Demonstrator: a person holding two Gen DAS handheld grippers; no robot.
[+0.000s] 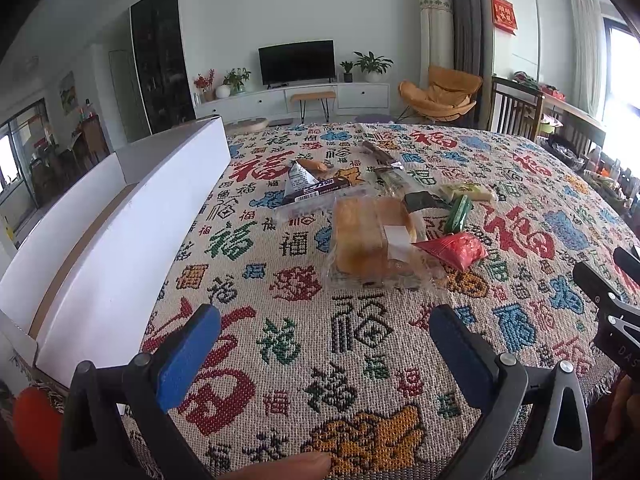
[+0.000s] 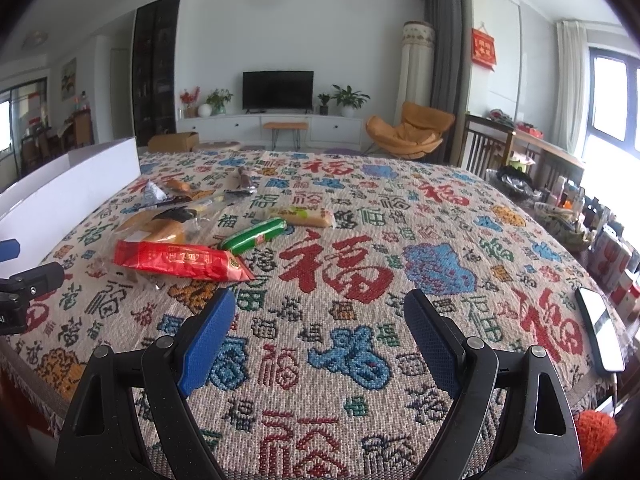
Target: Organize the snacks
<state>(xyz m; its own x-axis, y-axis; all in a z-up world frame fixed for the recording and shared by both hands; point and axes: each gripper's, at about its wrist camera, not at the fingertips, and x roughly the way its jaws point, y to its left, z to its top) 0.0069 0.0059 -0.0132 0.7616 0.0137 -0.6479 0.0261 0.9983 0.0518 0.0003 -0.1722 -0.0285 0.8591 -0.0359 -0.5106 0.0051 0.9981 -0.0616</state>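
Several snacks lie in a loose pile on the patterned tablecloth (image 1: 360, 360). A clear bag of bread (image 1: 372, 242) lies nearest, with a red packet (image 1: 452, 250) and a green stick pack (image 1: 458, 214) to its right. A dark bar pack (image 1: 320, 192) and a silver triangular pack (image 1: 298, 178) lie behind. In the right wrist view the red packet (image 2: 180, 260), green pack (image 2: 254, 234) and bread (image 2: 160, 228) lie ahead to the left. My left gripper (image 1: 324, 352) is open and empty, short of the bread. My right gripper (image 2: 320, 340) is open and empty over bare cloth.
An open white cardboard box (image 1: 120, 232) stands along the table's left side, also in the right wrist view (image 2: 68, 188). A phone (image 2: 600, 328) lies at the table's right edge. Chairs and a cluttered shelf (image 2: 560, 200) stand to the right of the table.
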